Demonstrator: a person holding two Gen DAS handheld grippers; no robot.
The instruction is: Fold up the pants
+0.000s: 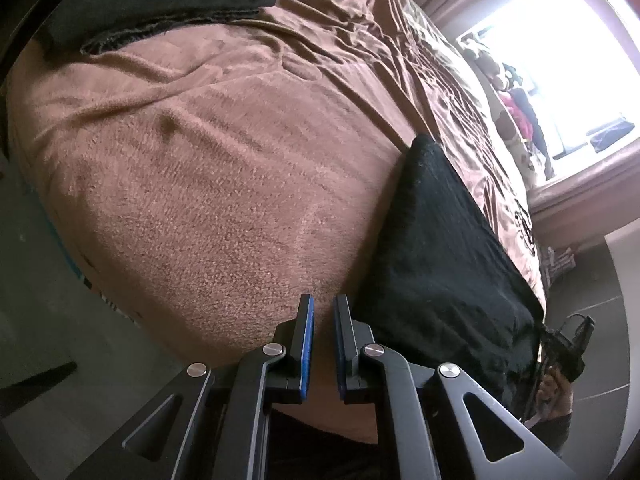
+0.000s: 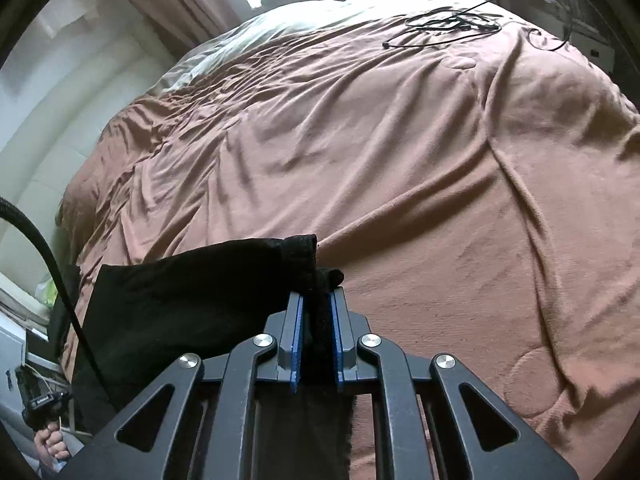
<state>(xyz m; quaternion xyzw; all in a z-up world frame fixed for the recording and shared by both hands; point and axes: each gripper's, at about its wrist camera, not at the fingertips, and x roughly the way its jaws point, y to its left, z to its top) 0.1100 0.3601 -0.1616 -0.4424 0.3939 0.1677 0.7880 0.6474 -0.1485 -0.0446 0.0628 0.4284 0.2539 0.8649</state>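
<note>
Bed (image 2: 400, 160), brown blanket. Our right tool (image 2: 317, 300) pinched pants (image 2: 180, 300) cuff; legs trailed toward 9 o'clock. Left tool (image 1: 323, 304) pressed together, empty.

Left gripper (image 1: 323, 312): tilted steeply downward, jaws drawn nearly together with a narrow gap between the blue pads (image 1: 307, 344), nothing seen clamped between them. Right gripper (image 2: 318, 300): angled downward likewise, jaws closed onto a fold of the black pants (image 2: 180, 300), the cloth pinched between the blue pads and poking out past the tips. A hand (image 2: 50, 446) gripping a handle is glimpsed at the lower left edge of the right wrist view.
</note>
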